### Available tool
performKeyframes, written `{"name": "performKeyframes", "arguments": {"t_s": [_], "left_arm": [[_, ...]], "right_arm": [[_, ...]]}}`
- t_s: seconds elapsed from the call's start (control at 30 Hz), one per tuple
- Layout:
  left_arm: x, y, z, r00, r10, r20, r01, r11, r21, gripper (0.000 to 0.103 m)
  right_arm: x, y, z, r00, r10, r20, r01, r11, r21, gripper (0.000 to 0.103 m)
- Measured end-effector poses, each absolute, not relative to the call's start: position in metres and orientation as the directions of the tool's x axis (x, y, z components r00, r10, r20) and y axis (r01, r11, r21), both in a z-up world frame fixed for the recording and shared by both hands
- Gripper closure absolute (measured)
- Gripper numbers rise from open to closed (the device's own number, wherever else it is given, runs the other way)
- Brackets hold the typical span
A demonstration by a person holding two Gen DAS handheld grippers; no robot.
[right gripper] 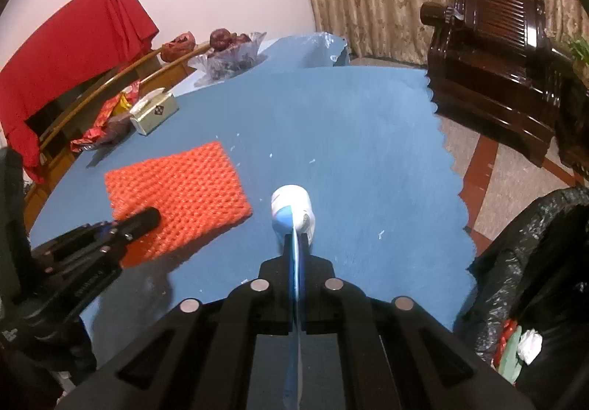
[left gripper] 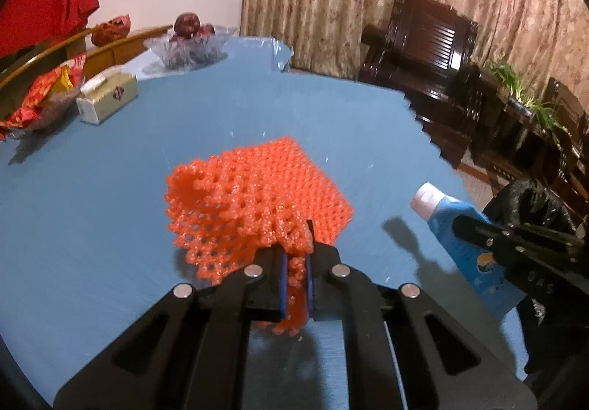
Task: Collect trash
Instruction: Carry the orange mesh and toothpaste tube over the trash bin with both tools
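We take the step in hand to be the pick-up: both pieces of trash are gripped, neither is yet binned.

Table (right gripper: 349,123): covered in blue cloth, it carries everything in play; scattered white crumbs lie on it.

Bin (right gripper: 533,262): lined with a black bag, it stands off the table's right edge, near the right gripper; some waste already shows inside. In the left view only a dark part of it appears beyond the right gripper.

Net (left gripper: 257,189): orange foam mesh, lying mid-table. Its near edge is bunched and lifted between the jaws of the left gripper (left gripper: 296,262), which are closed on it; the rest still drapes on the cloth.

Bottle (right gripper: 292,207): blue, white-capped, squeezed flat in the right gripper (right gripper: 296,244), whose jaws are clamped on it; it is held over the table, cap pointing away.

Next move, in our judgement: carry each item rightward over the scalloped cloth edge to the bin and release above its mouth. The bottle is nearer; the net must cross behind or after it, so the two grippers risk crowding.

Bystanders: box (right gripper: 154,113), red wrappers (right gripper: 106,126) and fruit bowl (right gripper: 228,56) sit at the far left, well apart from the path. Chair (right gripper: 493,53) stands beyond the table.
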State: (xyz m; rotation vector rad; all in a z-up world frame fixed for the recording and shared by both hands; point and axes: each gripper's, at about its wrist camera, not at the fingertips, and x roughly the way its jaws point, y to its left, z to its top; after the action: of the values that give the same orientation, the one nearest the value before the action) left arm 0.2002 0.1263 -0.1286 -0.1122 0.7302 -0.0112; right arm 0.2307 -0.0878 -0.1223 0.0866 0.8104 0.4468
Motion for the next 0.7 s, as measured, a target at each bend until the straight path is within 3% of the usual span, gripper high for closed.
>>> {"name": "performKeyframes", "arguments": {"t_s": [0.7], "left_arm": [[0.177,0.075,-0.075,0.806,-0.109,-0.582,0.079,0.994,-0.077,0.097]], "right_arm": [[0.198,-0.132,-0.063,0.697,0.402,-0.593,-0.324,0.915,0.24,0.101]]}}
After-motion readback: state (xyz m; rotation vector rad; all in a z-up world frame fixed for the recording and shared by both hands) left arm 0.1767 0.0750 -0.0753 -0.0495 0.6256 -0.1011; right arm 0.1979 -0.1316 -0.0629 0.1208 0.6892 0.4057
